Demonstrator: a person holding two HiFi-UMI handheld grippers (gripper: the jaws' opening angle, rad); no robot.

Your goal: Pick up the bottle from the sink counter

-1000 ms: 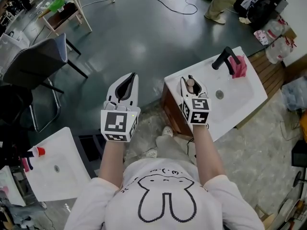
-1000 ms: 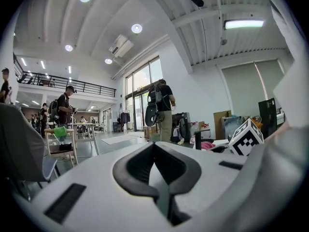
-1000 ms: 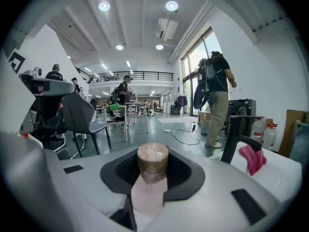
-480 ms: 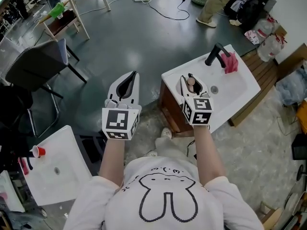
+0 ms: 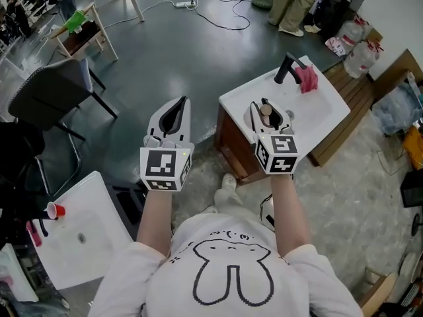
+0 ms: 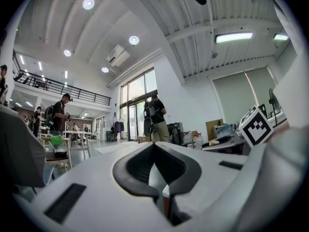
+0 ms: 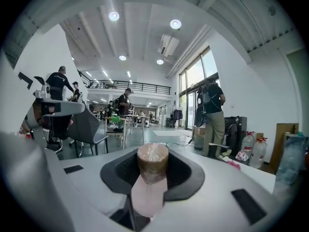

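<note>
Grey workshop floor lies beneath the person. Nearest, the left gripper [image 5: 177, 107] has its jaws together, with nothing in them. The right gripper [image 5: 264, 105] is clamped on the bottle [image 7: 152, 163], brown cap pointing outward, above the near edge of the counter [image 5: 317, 114] and seemingly clear of it. A firm, level grip and a straight rise, away from the faucet [image 5: 286, 69] and cloth [image 5: 308, 78] beyond, would serve best.

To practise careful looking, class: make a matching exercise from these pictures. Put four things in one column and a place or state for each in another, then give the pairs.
1 bottle
2 left gripper
3 faucet
4 red cup

A shut, nothing in it
B on the sink at lower left
C held in the right gripper
D black, beside the pink cloth

Pairs: 1-C, 2-A, 3-D, 4-B
</note>
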